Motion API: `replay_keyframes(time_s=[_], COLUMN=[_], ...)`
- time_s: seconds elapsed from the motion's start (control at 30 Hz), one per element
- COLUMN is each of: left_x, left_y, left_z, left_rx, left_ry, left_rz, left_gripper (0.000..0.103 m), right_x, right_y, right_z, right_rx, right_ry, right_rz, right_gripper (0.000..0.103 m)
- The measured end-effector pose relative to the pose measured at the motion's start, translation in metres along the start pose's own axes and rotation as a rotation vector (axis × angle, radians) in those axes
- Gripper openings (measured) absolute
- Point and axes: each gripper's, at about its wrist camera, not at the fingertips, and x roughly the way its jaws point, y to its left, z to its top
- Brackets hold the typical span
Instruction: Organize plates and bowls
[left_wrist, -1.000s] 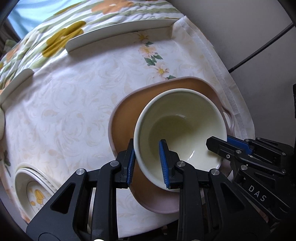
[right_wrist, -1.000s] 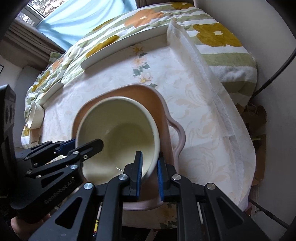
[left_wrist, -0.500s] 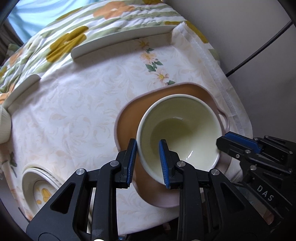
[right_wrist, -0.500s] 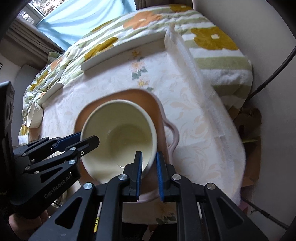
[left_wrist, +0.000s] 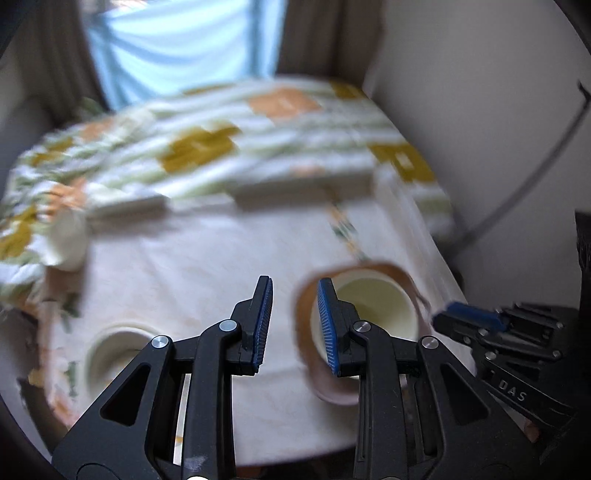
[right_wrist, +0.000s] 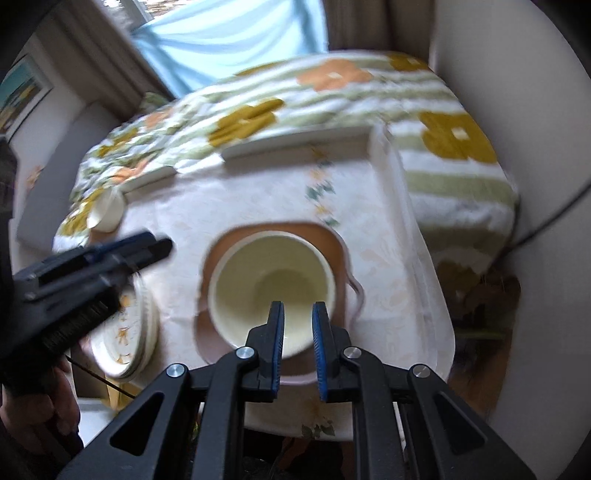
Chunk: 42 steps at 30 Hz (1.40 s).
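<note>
- In the right wrist view, the cream bowl (right_wrist: 258, 280) sits inside the brown handled plate (right_wrist: 321, 236) at the centre of the cloth-covered counter (right_wrist: 240, 192). The left wrist view pushes the same pair out to 4 o'clock and smears it
- The right hand-held gripper (right_wrist: 298, 314) has its blue pads drawn almost together. We see only the bowl's inner wall through the slit, and the pads pinch nothing
- The left hand-held gripper (left_wrist: 294, 295) holds its pads a little apart over bare cloth with nothing between them. Its right finger overlaps the plate's edge in the picture
- Only the right wrist view resolves the stack of flowered plates (right_wrist: 125, 332) at 8 o'clock. In the left wrist view it is a pale blurred ring at 8 o'clock
- Only the right wrist view shows a person's hand (right_wrist: 37, 424) at 8 o'clock, partly cut off by the frame
- Both views show a small white cup (right_wrist: 107, 210) at 10 o'clock. We cannot tell whether it stands or lies
- Long white dishes (right_wrist: 295, 142) edge the counter at 12 o'clock, against a flowered blanket (right_wrist: 332, 110). Blur hides what kind of dish they are
- The near rim of the bowl is hidden behind the right hand-held gripper's fingers
</note>
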Motion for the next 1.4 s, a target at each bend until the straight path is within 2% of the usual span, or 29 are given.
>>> replay_keyframes(time_s=[0.07, 0.1, 0.13, 0.2, 0.37, 0.57, 0.63, 0.67, 0.7, 0.73, 0.8, 0.93, 1.07, 1.27, 1.33, 1.4], left_x=[-0.016, -0.021, -0.025, -0.031, -0.046, -0.057, -0.056, -0.056, -0.056, -0.057, -0.058, -0.04, -0.008, 0.054, 0.072, 0.091], left_y=[0.015, 0.023, 0.031, 0.051, 0.107, 0.182, 0.208, 0.224, 0.237, 0.251, 0.277, 0.331, 0.378, 0.402, 0.408, 0.414], left_z=[0.001, 0.0, -0.002, -0.007, -0.028, -0.047, -0.049, -0.05, -0.051, -0.052, -0.053, -0.048, -0.05, -0.044, -0.042, -0.041], left_rx=[-0.05, -0.072, -0.101, -0.159, -0.312, -0.489, -0.544, -0.579, -0.606, -0.643, -0.702, -0.799, -0.939, -0.969, -0.977, -0.978], left_ry=[-0.044, -0.052, -0.056, -0.053, -0.046, -0.056, -0.054, -0.055, -0.063, -0.084, -0.122, -0.106, -0.125, -0.073, -0.056, -0.029], left_rz=[0.071, 0.087, 0.105, 0.14, 0.217, 0.253, 0.257, 0.256, 0.257, 0.269, 0.275, 0.302, 0.252, 0.231, 0.225, 0.208], left_gripper=[0.023, 0.023, 0.023, 0.023, 0.023, 0.024, 0.037, 0.064, 0.093, 0.097, 0.097, 0.097, 0.097, 0.095, 0.087, 0.064], right_x=[-0.006, -0.006, -0.007, -0.004, 0.011, 0.036, 0.048, 0.053, 0.058, 0.062, 0.074, 0.104, 0.144, 0.217, 0.241, 0.263], right_y=[0.009, 0.013, 0.018, 0.029, 0.065, 0.123, 0.148, 0.162, 0.172, 0.181, 0.202, 0.24, 0.278, 0.303, 0.309, 0.313], right_z=[0.006, 0.008, 0.013, 0.023, 0.048, 0.072, 0.083, 0.09, 0.096, 0.102, 0.117, 0.149, 0.177, 0.2, 0.202, 0.201], right_rx=[-0.057, -0.079, -0.108, -0.15, -0.263, -0.365, -0.408, -0.427, -0.443, -0.453, -0.476, -0.502, -0.529, -0.449, -0.43, -0.41], right_ry=[-0.036, -0.045, -0.053, -0.063, -0.061, -0.038, -0.026, -0.025, -0.025, -0.026, -0.026, -0.019, 0.042, 0.121, 0.168, 0.205], right_rz=[0.028, 0.041, 0.061, 0.105, 0.183, 0.26, 0.276, 0.284, 0.29, 0.3, 0.331, 0.384, 0.381, 0.406, 0.415, 0.42], right_gripper=[0.018, 0.032, 0.057, 0.079, 0.079, 0.079, 0.08, 0.081, 0.09, 0.098, 0.1, 0.1, 0.1, 0.1, 0.1, 0.1])
